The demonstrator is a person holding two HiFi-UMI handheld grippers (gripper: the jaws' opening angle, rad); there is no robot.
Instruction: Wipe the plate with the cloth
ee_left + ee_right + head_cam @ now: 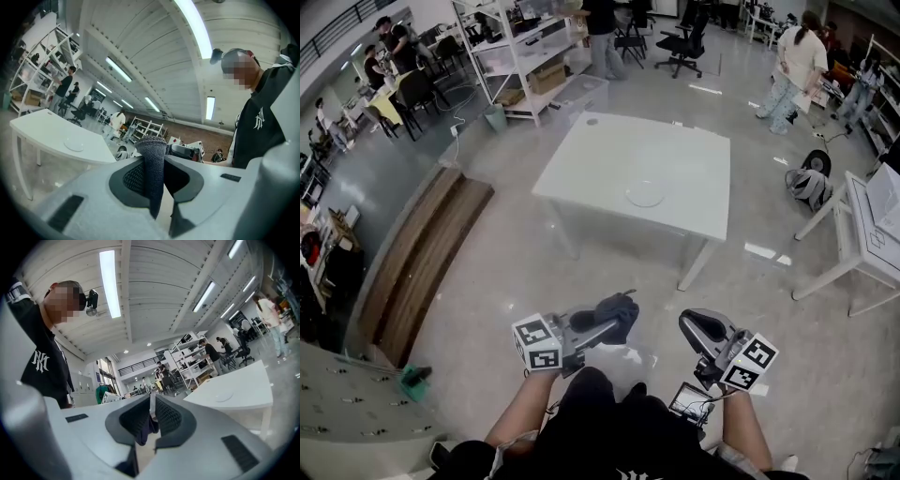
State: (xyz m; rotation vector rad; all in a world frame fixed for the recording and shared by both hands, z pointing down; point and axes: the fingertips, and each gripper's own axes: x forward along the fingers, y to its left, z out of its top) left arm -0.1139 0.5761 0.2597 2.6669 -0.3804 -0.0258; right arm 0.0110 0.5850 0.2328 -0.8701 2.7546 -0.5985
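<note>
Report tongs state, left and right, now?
Left tongs: closed on the dark cloth.
Right tongs: closed, nothing visibly gripped.

Bunched dark grey knitted cloth [619, 314], folds drooping, pinched in the left claw [611, 326] at 6 o'clock in the head view, pale round plate [645, 194] well apart at its 12 o'clock, flat on the white table [600, 159], near the front edge.

White interlocked "NY" monogram [41, 361] on the chest of the person's black shirt [29, 376]
</note>
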